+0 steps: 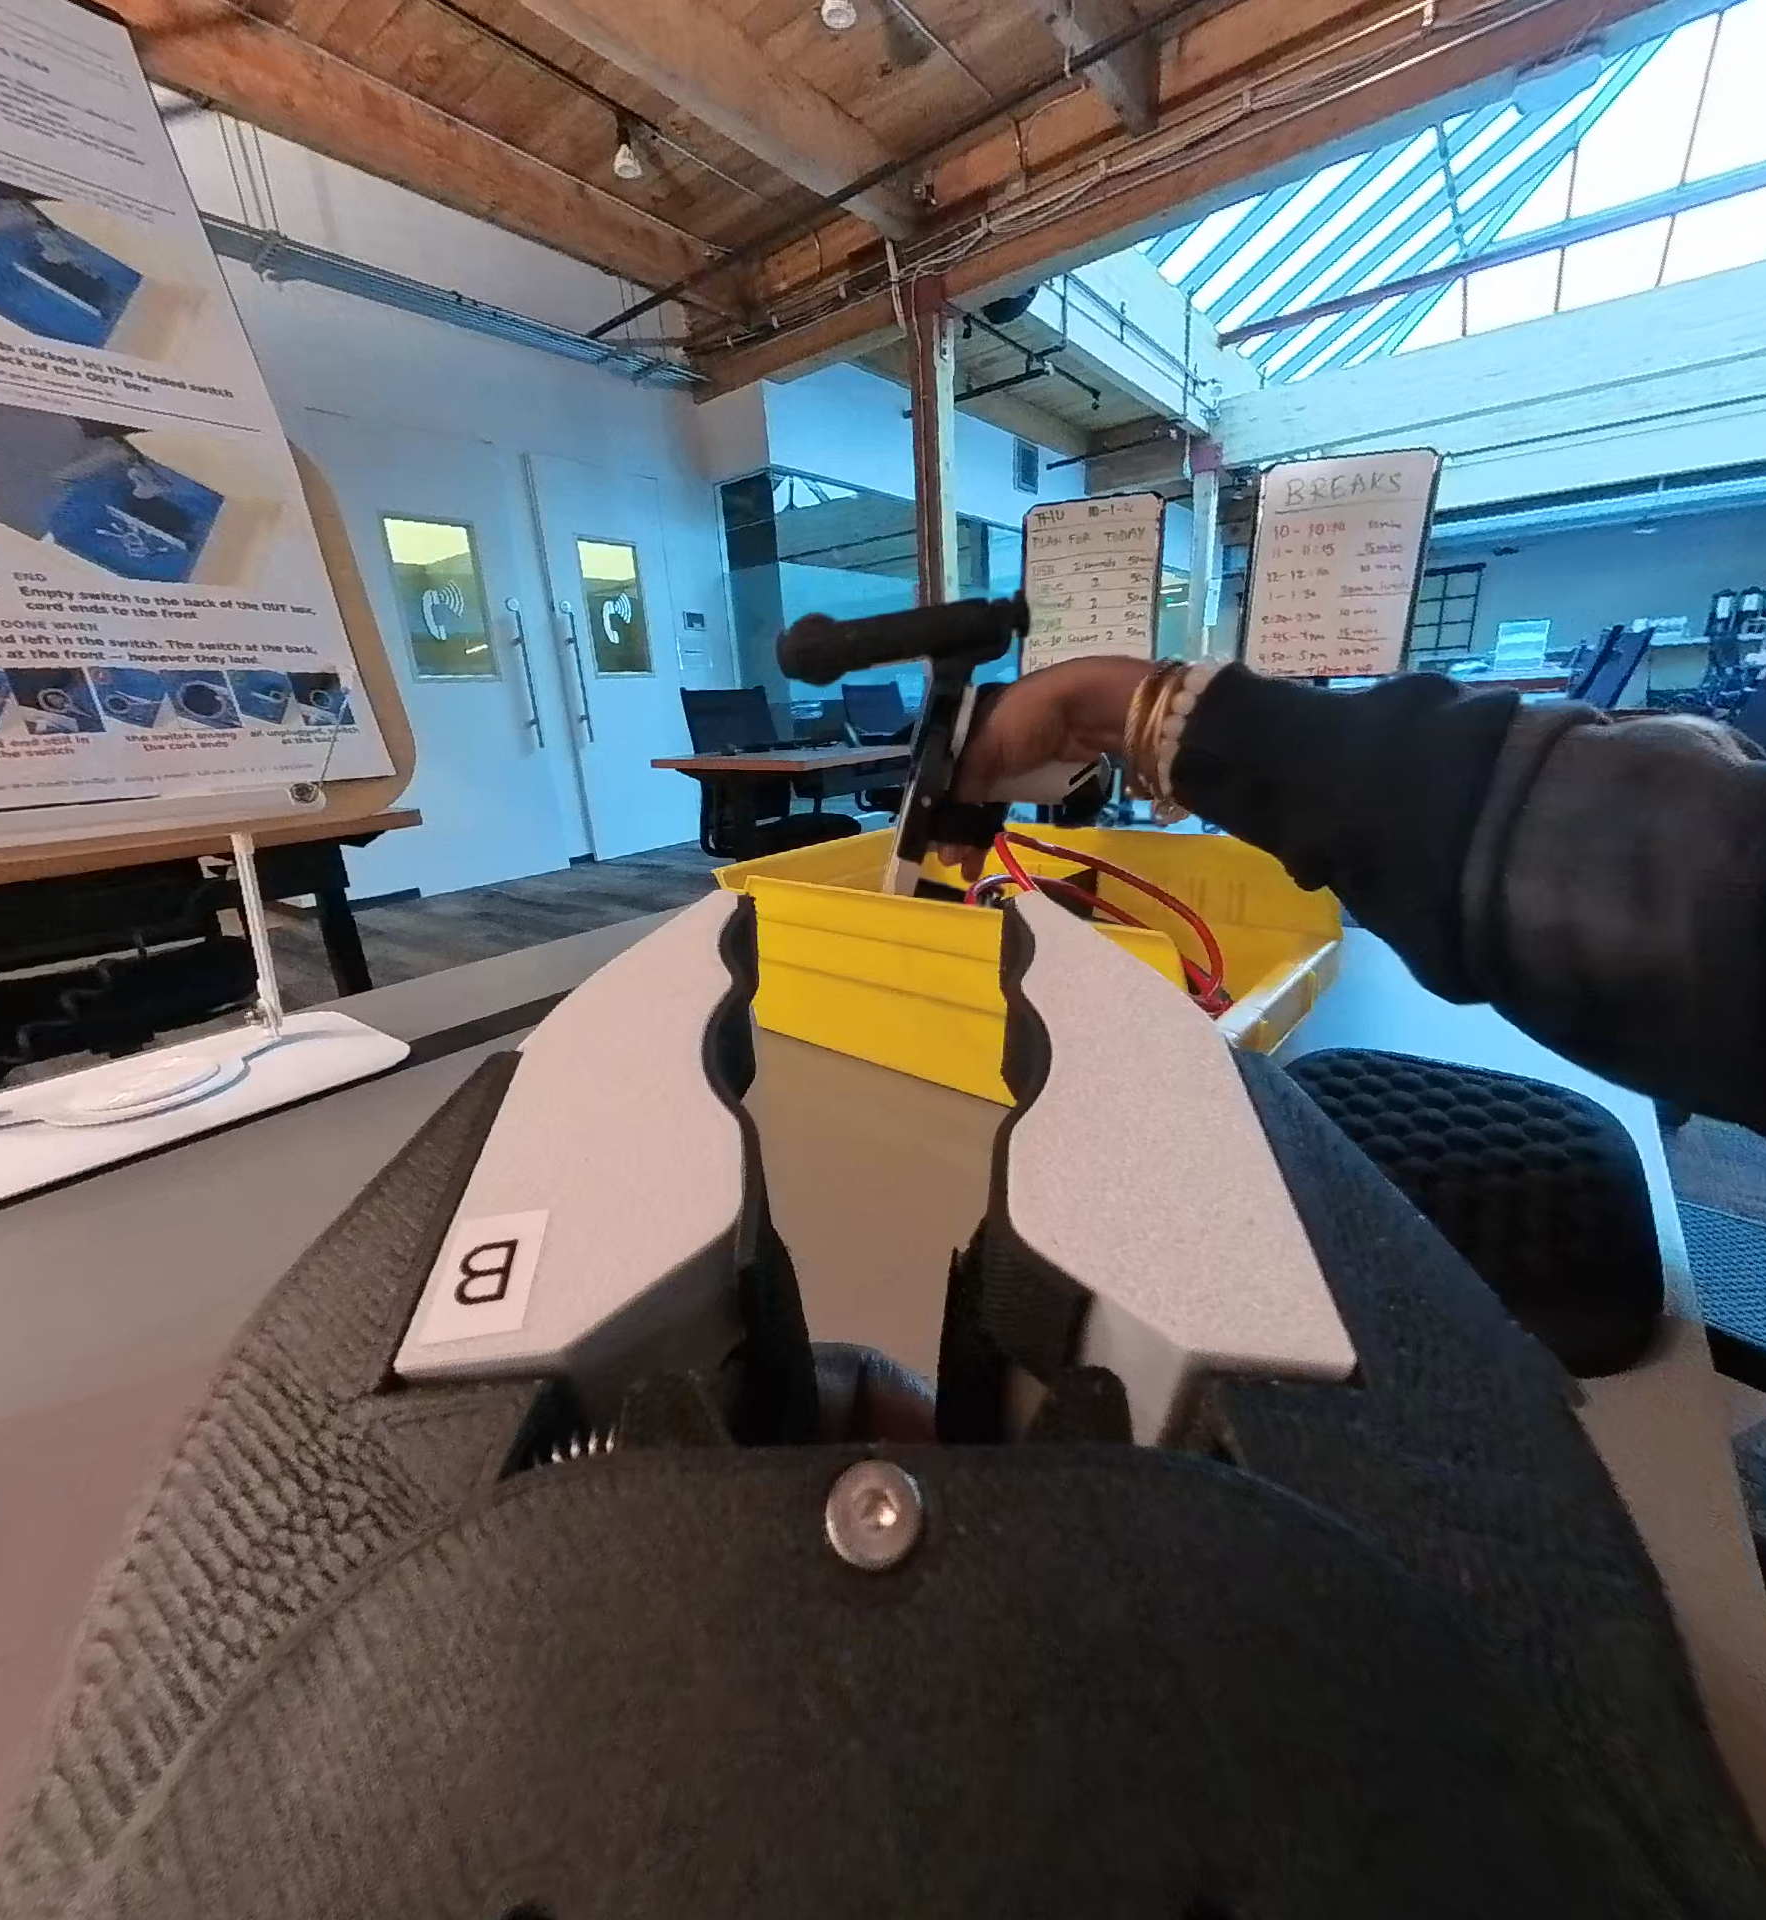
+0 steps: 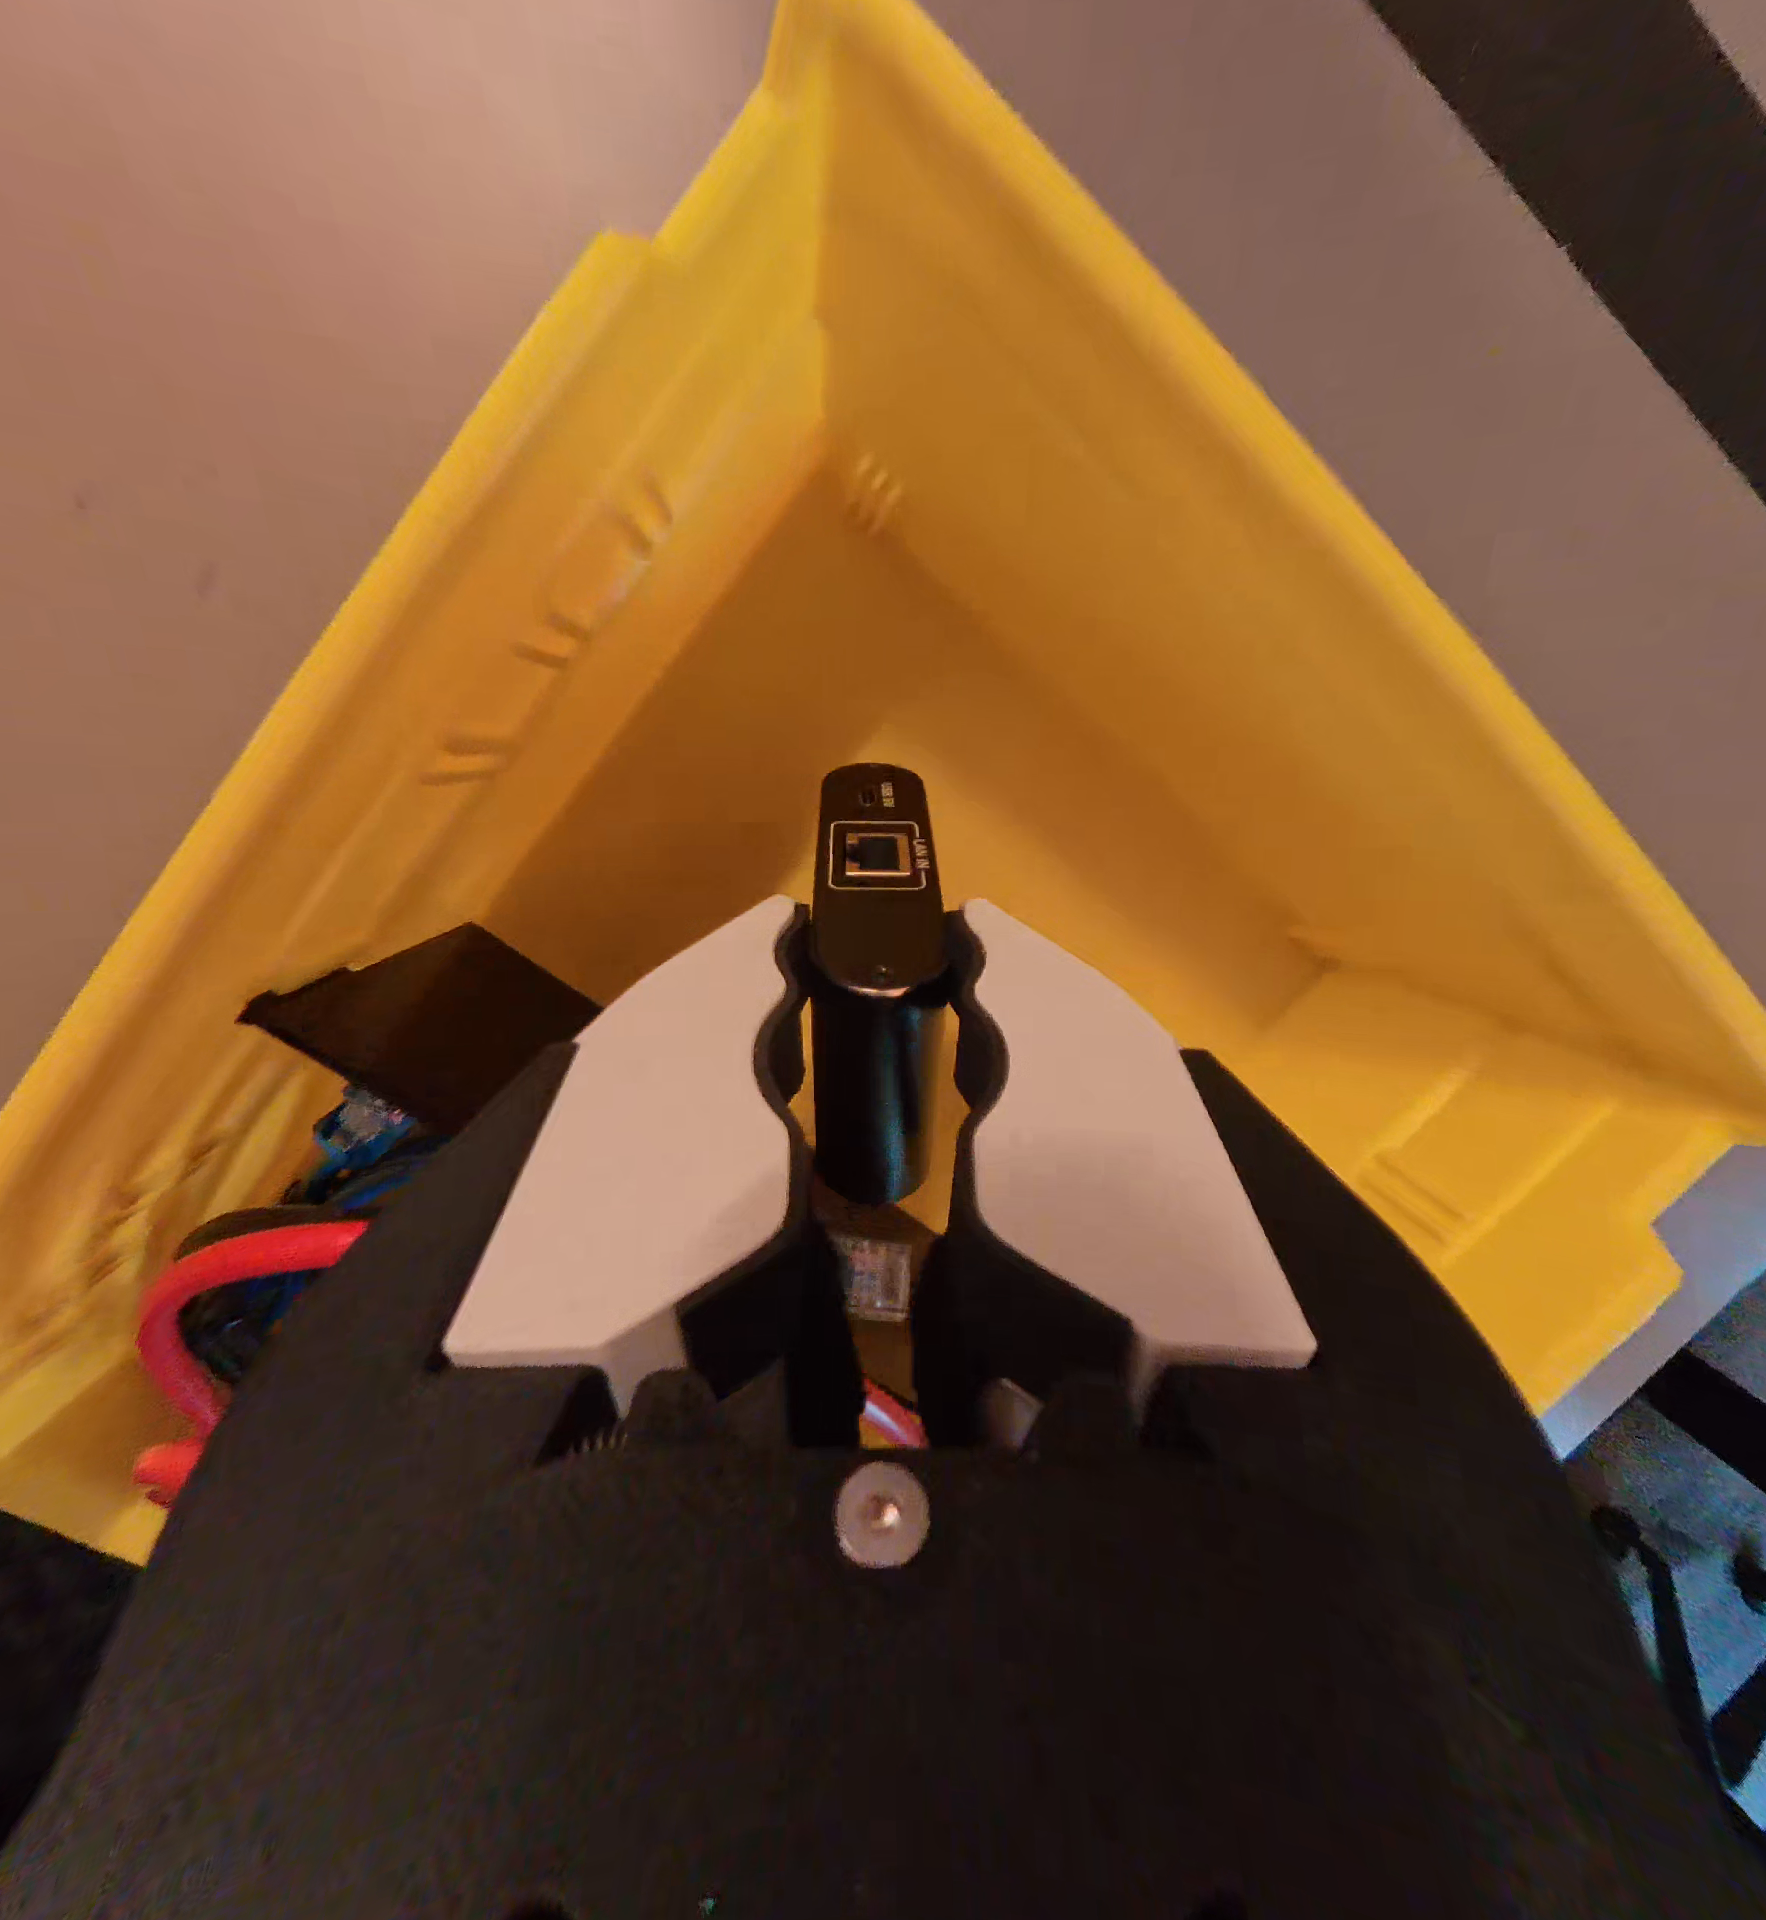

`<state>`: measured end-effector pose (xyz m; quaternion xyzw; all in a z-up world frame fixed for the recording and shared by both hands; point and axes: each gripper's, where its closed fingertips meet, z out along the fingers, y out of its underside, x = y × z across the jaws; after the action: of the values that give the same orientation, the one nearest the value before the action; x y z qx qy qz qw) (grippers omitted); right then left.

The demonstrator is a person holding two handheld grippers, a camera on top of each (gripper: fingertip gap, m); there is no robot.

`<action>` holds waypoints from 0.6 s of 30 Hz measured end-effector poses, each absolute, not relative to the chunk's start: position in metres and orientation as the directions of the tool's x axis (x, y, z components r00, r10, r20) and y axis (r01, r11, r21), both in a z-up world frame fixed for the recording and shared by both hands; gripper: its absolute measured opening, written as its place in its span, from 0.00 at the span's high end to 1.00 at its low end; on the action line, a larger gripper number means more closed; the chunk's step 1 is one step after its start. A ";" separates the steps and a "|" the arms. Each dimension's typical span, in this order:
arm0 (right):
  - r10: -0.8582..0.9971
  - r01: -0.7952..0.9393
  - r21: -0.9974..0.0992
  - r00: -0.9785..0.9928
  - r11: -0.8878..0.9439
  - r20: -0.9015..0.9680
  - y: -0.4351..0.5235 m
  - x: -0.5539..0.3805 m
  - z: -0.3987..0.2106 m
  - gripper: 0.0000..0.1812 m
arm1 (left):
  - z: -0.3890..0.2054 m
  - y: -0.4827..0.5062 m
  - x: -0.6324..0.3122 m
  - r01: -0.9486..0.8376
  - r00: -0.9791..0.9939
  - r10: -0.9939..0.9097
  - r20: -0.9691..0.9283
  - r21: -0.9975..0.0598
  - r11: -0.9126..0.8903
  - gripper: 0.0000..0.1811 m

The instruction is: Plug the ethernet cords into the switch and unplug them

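Pale surface (image 1: 235, 1278) carries the yellow bin (image 2: 1118, 582). Inside it, the right tool (image 2: 880, 914) clamps the black switch (image 2: 877, 935), long axis along the fingers, port forward. Left tool (image 1: 877, 935) waits wide, empty, near the bin.

Left claw (image 1: 879, 961): grey fingers, black textured body, silver screw; dark sleeve (image 1: 1544, 852), gold bracelets (image 1: 1154, 727).

Yellow bin (image 2: 1118, 582), black switch (image 2: 874, 925), red cord (image 2: 235, 1257), blue cord (image 2: 359, 1127), grey table (image 1: 131, 1351)
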<state>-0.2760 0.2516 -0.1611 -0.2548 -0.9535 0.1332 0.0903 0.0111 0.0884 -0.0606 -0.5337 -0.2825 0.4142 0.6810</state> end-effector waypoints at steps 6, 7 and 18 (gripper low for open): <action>0.495 0.411 -0.367 -0.852 0.835 0.172 0.241 -0.288 -0.161 0.86 | -0.062 0.090 0.011 -0.260 0.501 0.863 -0.065 -0.962 0.078 0.76; 0.495 0.399 -0.393 -0.850 0.829 0.182 0.238 -0.291 -0.158 0.86 | -0.062 0.090 0.011 -0.259 0.502 0.863 -0.065 -0.963 0.078 0.76; 0.628 0.169 -0.897 -0.765 0.409 0.142 0.231 -0.264 -0.040 0.58 | -0.062 0.088 0.011 -0.259 0.493 0.868 -0.063 -0.963 0.077 0.76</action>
<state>-0.2635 0.2308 -0.0397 -0.2472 -0.8054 0.4839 0.2369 0.0105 0.0878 -0.0620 -0.5368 -0.2833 0.4162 0.6771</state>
